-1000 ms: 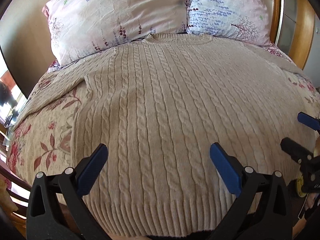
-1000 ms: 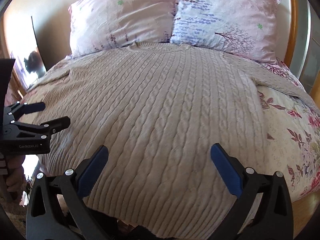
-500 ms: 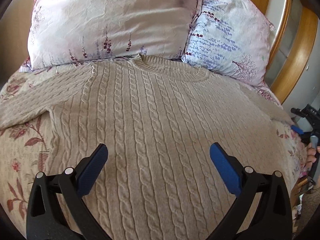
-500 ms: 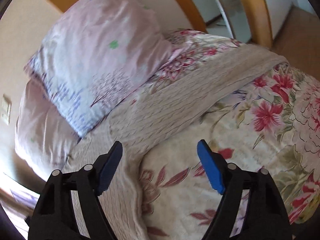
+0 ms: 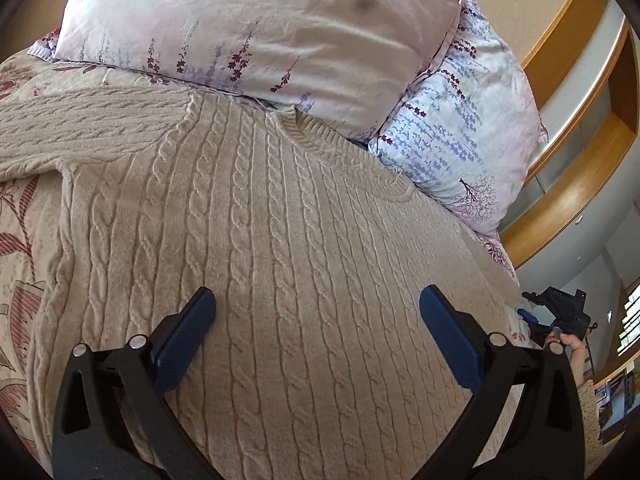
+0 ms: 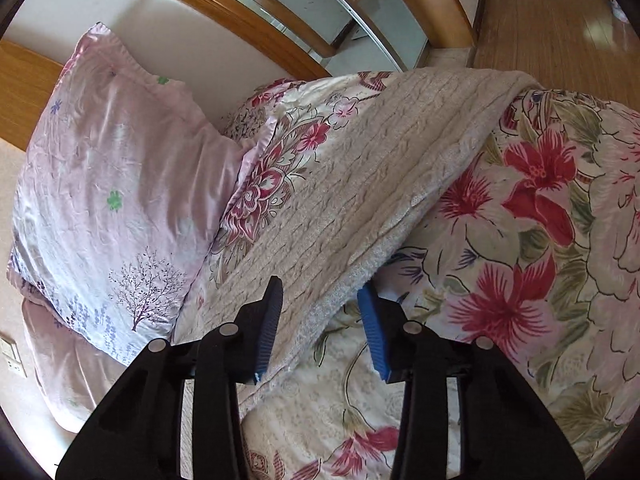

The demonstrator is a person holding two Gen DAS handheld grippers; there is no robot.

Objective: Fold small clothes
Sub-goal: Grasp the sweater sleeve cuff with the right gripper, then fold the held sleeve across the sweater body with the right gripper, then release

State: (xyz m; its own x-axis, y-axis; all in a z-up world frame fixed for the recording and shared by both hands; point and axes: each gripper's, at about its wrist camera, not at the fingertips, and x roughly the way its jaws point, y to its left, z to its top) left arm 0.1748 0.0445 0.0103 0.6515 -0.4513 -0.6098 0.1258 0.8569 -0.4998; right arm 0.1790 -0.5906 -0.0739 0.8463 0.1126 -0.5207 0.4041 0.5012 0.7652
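A beige cable-knit sweater (image 5: 280, 248) lies flat, front up, on the flowered bedspread (image 5: 20, 240), collar toward the pillows. My left gripper (image 5: 316, 336) is open and empty, low over the sweater's chest. In the right wrist view the sweater's right sleeve (image 6: 380, 184) stretches out toward the bed's edge. My right gripper (image 6: 320, 328) is partly closed, its blue pads either side of the sleeve's lower edge; no firm grip shows. The right gripper also shows in the left wrist view (image 5: 560, 312) at the far right.
Two flowered pillows (image 5: 260, 28) (image 5: 460, 128) lie against the wooden headboard (image 5: 568, 200), just past the collar. In the right wrist view a pillow (image 6: 112, 184) sits left of the sleeve, with wooden floor (image 6: 552, 20) beyond the bed.
My left gripper has moved up the sweater from the hem toward the collar. My right gripper has swung right to the sleeve and narrowed its jaws around the sleeve's edge.
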